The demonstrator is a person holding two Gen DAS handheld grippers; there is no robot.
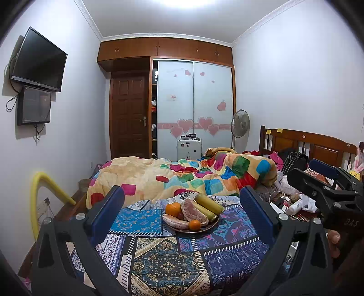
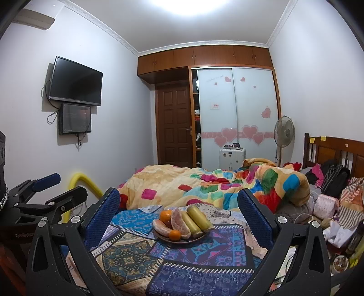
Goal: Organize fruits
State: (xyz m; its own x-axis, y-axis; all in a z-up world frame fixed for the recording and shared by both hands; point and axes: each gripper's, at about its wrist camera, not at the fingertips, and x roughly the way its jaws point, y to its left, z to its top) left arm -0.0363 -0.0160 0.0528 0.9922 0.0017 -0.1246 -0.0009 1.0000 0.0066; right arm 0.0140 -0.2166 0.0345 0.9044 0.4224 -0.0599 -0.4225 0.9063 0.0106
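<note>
In the left wrist view, the left tongs [image 1: 182, 214] are held wide apart with nothing between them, above a patterned cloth [image 1: 159, 257] spread on the bed. The fruits are gathered on a brown plate [image 1: 212, 225] just ahead: two oranges [image 1: 173, 209], pomelo segments [image 1: 193, 210], two yellow-green cylinders [image 1: 208, 202] that may be cut sugarcane, and a small dark fruit, perhaps a grape, half hidden among them. Every piece touches its neighbours and none is seen off the plate. The right tongs [image 1: 318, 175] are seen at the right edge, side-on, with a fingertip [image 1: 333, 238] of the holding hand below them.

In the right wrist view, the right tongs [image 2: 179, 211] are likewise spread open and empty, with the plate [image 2: 200, 236] ahead between the pads. The left tongs [image 2: 52, 186] appear at the left edge.

With all fruit plated, the scene would fit either a finished arrangement or a pile yet to be sorted out; which it is cannot be settled. Should any piece be handled, the round oranges would best be taken across their widest part, and the soft pomelo pinched lightly, with the plate steadied, since the cloth over bedding gives poor support.

Only the left view shows the clutter of bottles and cables [image 1: 289, 202] beside the cloth; only the right view shows the air conditioner [image 2: 34, 17] high on the wall.
</note>
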